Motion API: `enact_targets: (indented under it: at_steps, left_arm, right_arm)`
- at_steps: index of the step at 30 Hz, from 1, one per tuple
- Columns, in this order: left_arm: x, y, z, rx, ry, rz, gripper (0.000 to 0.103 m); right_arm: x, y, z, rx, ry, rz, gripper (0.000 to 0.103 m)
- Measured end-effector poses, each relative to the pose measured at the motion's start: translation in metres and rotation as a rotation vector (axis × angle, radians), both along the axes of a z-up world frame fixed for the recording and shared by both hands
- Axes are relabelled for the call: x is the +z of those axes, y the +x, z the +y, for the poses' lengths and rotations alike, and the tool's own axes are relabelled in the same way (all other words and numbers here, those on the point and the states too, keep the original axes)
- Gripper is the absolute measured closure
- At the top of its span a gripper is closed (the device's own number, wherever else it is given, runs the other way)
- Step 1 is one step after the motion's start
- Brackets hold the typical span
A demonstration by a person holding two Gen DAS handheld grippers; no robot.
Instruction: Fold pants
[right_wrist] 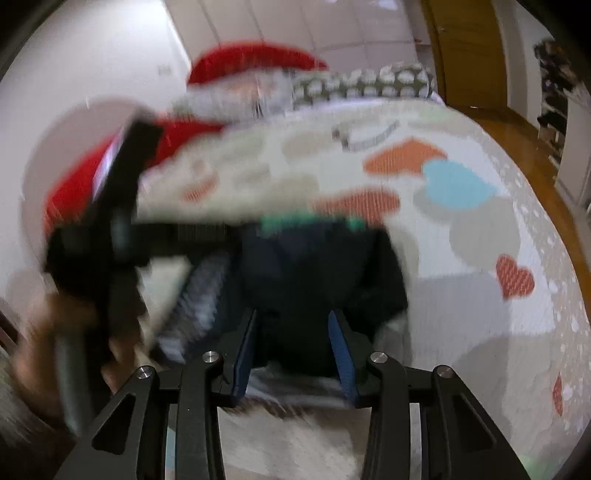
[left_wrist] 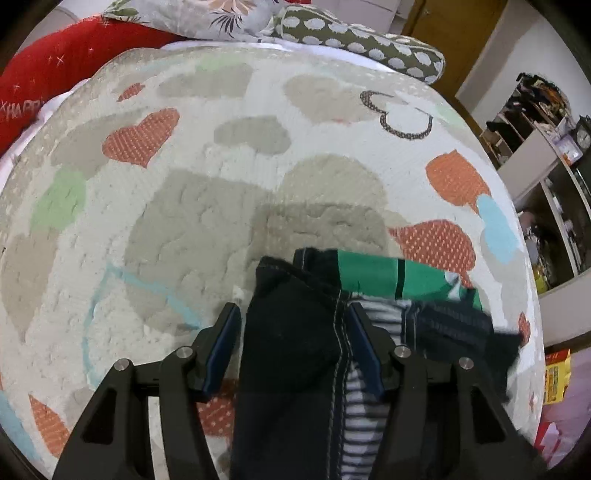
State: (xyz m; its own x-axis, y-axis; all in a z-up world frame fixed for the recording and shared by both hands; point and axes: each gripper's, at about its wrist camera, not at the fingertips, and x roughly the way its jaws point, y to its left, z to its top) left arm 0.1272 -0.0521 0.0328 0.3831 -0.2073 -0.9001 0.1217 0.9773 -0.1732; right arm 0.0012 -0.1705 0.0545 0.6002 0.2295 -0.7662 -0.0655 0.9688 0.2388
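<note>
The pants point(left_wrist: 295, 332) are dark navy with pale stitching, a striped lining and a green band. They hang bunched over the heart-patterned bedspread point(left_wrist: 221, 184). In the left wrist view, my left gripper point(left_wrist: 293, 314) has its fingers wide apart with the pants fabric draped between them. In the blurred right wrist view, the pants point(right_wrist: 317, 273) lie between the parted fingers of my right gripper point(right_wrist: 295, 325). The left gripper point(right_wrist: 110, 229) and the hand holding it show at the left there.
Red, floral and spotted pillows point(left_wrist: 332, 33) lie at the far end of the bed. Shelves with clutter point(left_wrist: 546, 155) stand to the right. A wooden floor point(right_wrist: 517, 133) and a door lie beyond the bed's right edge.
</note>
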Motion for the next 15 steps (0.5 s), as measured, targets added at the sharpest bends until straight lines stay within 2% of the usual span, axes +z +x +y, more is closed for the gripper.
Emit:
enact_targets:
  at_steps: [2, 5, 8, 11, 14, 15]
  left_arm:
    - [0.008, -0.004, 0.005, -0.001, -0.029, -0.004, 0.044]
    - [0.029, -0.024, 0.018, -0.011, -0.091, -0.05, 0.044]
    - [0.043, -0.054, 0.028, -0.026, -0.065, -0.119, 0.044]
    - [0.034, -0.082, 0.036, -0.031, -0.028, -0.141, 0.043]
    - [0.011, -0.093, 0.034, -0.04, -0.017, -0.102, 0.041]
    - [0.001, -0.095, 0.031, -0.046, 0.015, -0.085, 0.041]
  right_arm:
    - [-0.011, -0.003, 0.002, 0.0, -0.012, 0.004, 0.06]
    - [-0.003, -0.007, -0.004, -0.003, 0.029, -0.01, 0.06]
    - [0.015, -0.017, -0.019, -0.04, 0.075, -0.063, 0.06]
    - [0.026, -0.024, -0.028, -0.074, 0.099, -0.096, 0.059]
    - [0.023, -0.027, -0.035, -0.112, 0.137, -0.087, 0.055]
    - [0.018, -0.03, -0.037, -0.135, 0.156, -0.077, 0.055]
